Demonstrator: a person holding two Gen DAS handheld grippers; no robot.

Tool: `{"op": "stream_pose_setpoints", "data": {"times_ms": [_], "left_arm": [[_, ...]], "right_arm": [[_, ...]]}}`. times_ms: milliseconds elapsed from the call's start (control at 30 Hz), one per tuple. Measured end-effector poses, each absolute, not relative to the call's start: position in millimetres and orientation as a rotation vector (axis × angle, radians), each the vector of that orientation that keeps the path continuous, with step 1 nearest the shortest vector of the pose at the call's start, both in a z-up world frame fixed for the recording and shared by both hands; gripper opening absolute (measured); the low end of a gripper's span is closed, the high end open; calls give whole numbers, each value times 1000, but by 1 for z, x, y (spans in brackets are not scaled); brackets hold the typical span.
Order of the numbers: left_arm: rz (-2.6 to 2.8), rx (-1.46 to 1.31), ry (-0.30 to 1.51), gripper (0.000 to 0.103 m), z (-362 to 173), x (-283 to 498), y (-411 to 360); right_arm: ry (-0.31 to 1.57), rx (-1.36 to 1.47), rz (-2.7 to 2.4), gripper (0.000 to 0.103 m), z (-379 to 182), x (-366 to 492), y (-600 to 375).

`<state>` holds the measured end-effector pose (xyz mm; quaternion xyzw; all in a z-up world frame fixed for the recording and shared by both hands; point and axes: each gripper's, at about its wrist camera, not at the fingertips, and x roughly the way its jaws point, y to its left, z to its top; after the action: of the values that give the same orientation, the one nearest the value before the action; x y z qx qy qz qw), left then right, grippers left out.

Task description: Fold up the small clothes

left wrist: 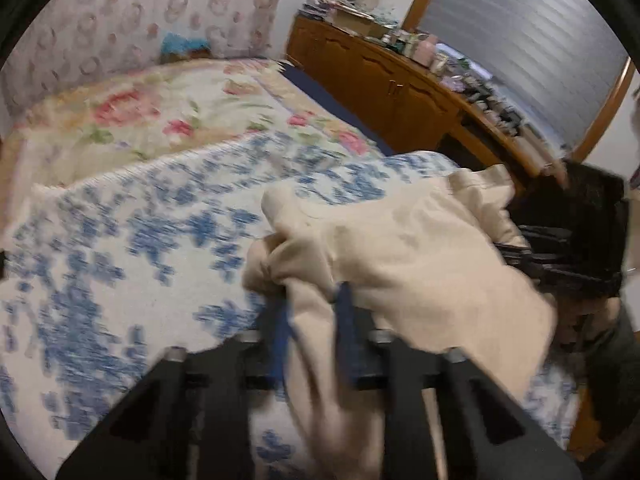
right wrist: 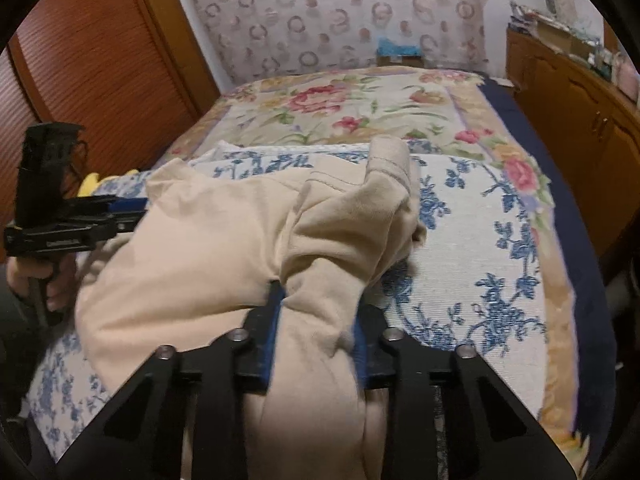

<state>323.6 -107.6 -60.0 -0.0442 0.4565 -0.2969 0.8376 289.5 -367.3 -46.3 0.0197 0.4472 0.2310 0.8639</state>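
A cream garment (left wrist: pixel 404 252) hangs bunched between my two grippers above the blue-and-white floral cloth (left wrist: pixel 132 240) on the bed. My left gripper (left wrist: pixel 312 304) is shut on one bunched end of it, with cloth falling between the blue pads. My right gripper (right wrist: pixel 318 300) is shut on the other end (right wrist: pixel 340 220). The right gripper shows at the right edge of the left wrist view (left wrist: pixel 568 248). The left gripper shows at the left of the right wrist view (right wrist: pixel 80 220). The garment's stitched hem (right wrist: pixel 384 160) sticks up near the right gripper.
The bed carries a pink-rose floral cover (right wrist: pixel 352 108) behind the blue-and-white cloth (right wrist: pixel 480 264). A wooden cabinet (left wrist: pixel 380 80) with clutter on top runs along the bed's right side. A wooden louvred door (right wrist: pixel 92 48) stands to the left. A patterned headboard (right wrist: pixel 328 12) is at the back.
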Motion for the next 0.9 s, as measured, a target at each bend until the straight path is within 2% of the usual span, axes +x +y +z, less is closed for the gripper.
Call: {"op": "stream_pose_setpoints", "data": {"times_ms": [33, 67, 467, 900], "left_arm": [[-619, -85, 959, 4, -58, 323, -108], [-610, -60, 941, 3, -54, 320, -110], [-572, -87, 684, 3, 13, 269, -76], [-356, -111, 548, 3, 41, 228, 25]], "right_arm": [[931, 44, 483, 19, -45, 288, -368], [919, 43, 484, 18, -44, 286, -369], [717, -2, 508, 15, 14, 253, -350], [623, -174, 671, 15, 56, 278, -247]]}}
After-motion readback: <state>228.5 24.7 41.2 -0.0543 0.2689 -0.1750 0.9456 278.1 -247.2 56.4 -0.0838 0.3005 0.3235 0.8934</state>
